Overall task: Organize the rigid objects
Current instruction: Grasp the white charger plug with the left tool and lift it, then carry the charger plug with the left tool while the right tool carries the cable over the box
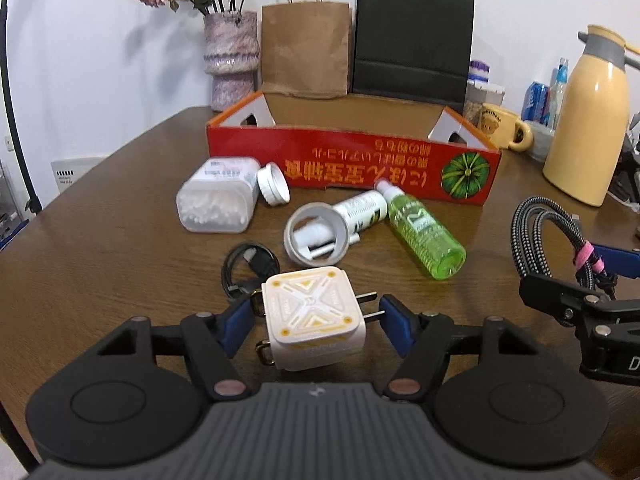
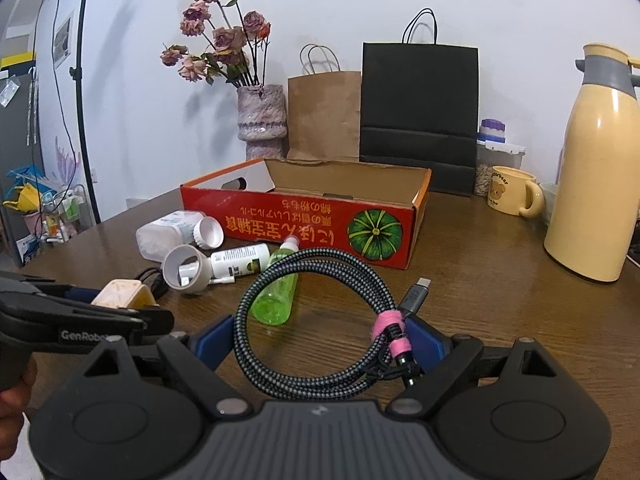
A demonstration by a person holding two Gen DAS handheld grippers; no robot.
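Your left gripper [image 1: 314, 314] pinches the white plug adapter [image 1: 314, 312], pads against its side and prongs, just above the table [image 1: 100, 248]. Your right gripper [image 2: 320, 340] clamps the coiled braided cable [image 2: 316, 320]. Beyond lie the green bottle [image 1: 424, 236], a white tube [image 1: 360, 210] and the open red box [image 1: 352, 168].

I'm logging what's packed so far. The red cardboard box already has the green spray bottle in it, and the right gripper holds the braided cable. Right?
Not quite: the green spray bottle lies on the table in front of the red cardboard box, as the right wrist view shows. The right gripper does hold the braided cable.
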